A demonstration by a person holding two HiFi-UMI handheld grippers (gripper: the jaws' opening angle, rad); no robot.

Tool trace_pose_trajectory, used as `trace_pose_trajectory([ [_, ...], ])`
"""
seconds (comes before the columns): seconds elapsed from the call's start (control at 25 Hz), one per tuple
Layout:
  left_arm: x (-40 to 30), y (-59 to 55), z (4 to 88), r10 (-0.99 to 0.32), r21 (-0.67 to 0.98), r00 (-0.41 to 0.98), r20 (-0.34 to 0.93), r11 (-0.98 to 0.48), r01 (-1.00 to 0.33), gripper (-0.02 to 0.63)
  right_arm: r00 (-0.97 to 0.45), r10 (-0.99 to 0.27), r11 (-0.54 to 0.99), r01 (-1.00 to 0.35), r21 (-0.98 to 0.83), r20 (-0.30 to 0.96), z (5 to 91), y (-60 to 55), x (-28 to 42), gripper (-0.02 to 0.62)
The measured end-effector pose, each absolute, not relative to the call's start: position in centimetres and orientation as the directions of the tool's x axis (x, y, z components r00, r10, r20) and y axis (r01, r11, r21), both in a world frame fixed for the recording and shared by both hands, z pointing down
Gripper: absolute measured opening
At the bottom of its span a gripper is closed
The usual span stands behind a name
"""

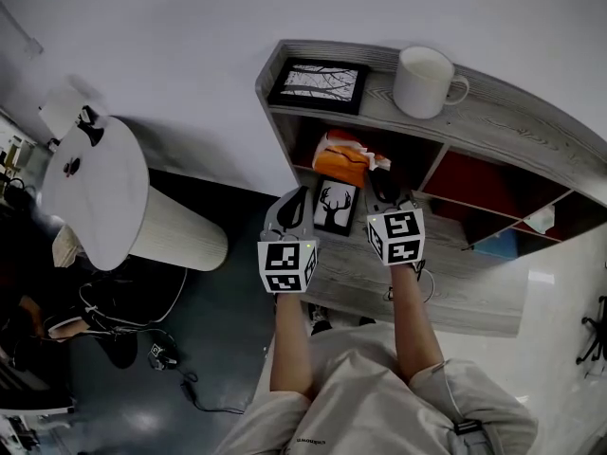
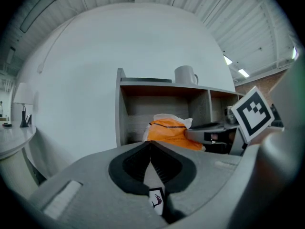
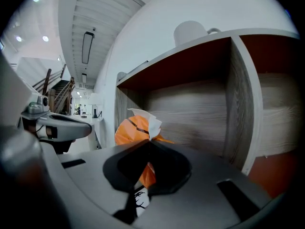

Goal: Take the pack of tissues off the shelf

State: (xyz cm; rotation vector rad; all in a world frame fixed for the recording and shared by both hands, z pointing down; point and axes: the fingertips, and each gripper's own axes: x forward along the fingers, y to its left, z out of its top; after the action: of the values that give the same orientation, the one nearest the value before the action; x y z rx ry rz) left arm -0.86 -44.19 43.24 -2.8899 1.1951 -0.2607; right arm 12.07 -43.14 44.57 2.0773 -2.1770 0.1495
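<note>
Tissues are our target. The pack of tissues (image 1: 343,159) is wrapped in orange film with a white sheet poking out of its top. It lies in the shelf's (image 1: 493,112) upper left compartment, at about 12 o'clock from the two grippers.

Our left gripper (image 1: 292,202) has its jaws pressed together with nothing between them, and it sits near the pack's 7 o'clock. Our right gripper (image 1: 382,186) is closed and empty too, at the pack's 5 o'clock. Its tip is very close to the orange film, though we cannot tell whether it touches.

We judge the pack to be light and soft. The film looks slick and will probably crumple under pressure. The loose white sheet would likely pull out or tear if pinched. We would open one gripper wide, take the orange body across its narrower sides and squeeze gently.
</note>
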Motion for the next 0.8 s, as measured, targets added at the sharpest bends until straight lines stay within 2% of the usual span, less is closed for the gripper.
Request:
trace_pose_trajectory([
  [0.44, -1.5, -41.8, 44.0, -0.736, -0.029, 0.660, 0.152, -0.671, -0.741, 0.011, -0.138, -0.976, 0.147, -0.988, 0.041, 0.170, 44.7, -41.0, 10.2, 0.018],
  [0.8, -5.8, -39.4, 47.0, -0.814, -0.005, 0.548, 0.192, -0.559, -0.829, 0.011, -0.230, -0.952, 0.242, -0.970, 0.036, 0.201, 46.7, -38.9, 7.5, 0.018],
])
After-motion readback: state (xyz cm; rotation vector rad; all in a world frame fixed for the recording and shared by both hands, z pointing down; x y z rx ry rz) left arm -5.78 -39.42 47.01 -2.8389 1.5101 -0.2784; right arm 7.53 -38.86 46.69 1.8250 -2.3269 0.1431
